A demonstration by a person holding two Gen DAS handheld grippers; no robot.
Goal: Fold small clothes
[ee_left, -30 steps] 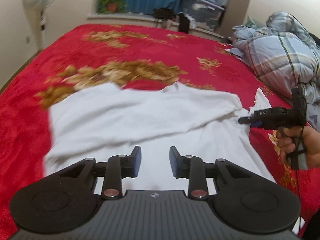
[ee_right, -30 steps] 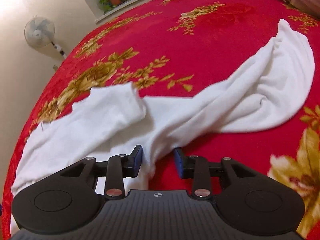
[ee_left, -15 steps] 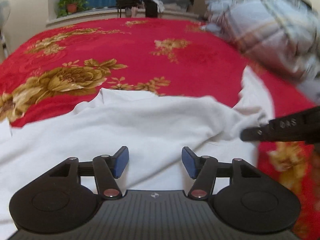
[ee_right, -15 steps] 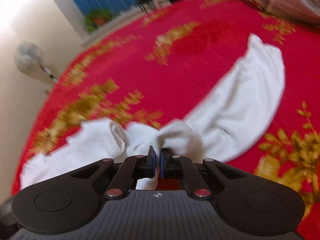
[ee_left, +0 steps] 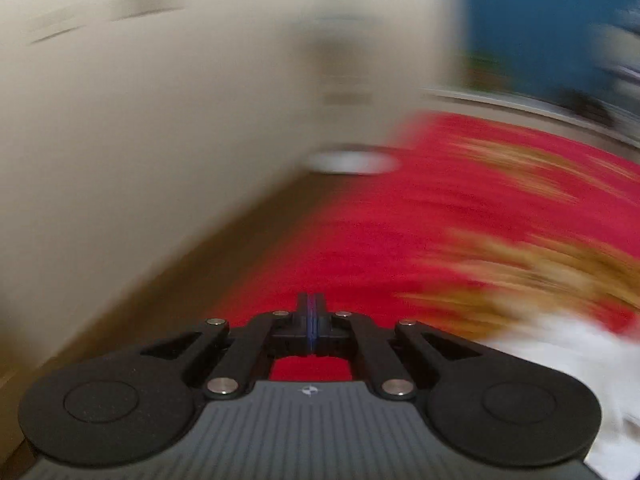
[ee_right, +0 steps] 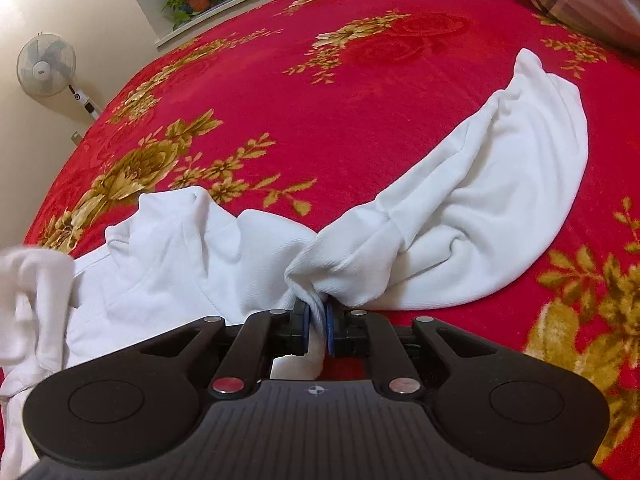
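The rumpled white cotton garment [ee_right: 460, 216] sprawls unfolded across the red floral bedspread [ee_right: 360, 92], one long part trailing toward two o'clock, so the folding looks barely begun. The right gripper [ee_right: 316, 326] is clenched on a bunched fold at six o'clock. The left gripper [ee_left: 311, 322] has its jaws pressed together, seemingly on nothing, in a heavily blurred view.

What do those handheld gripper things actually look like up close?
Both the left gripper and the right gripper are matte black, with two round discs, a ribbed grey centre bearing a small white mark, silver rivets on hinged links, and blue finger pads. No cables or sleeves show.
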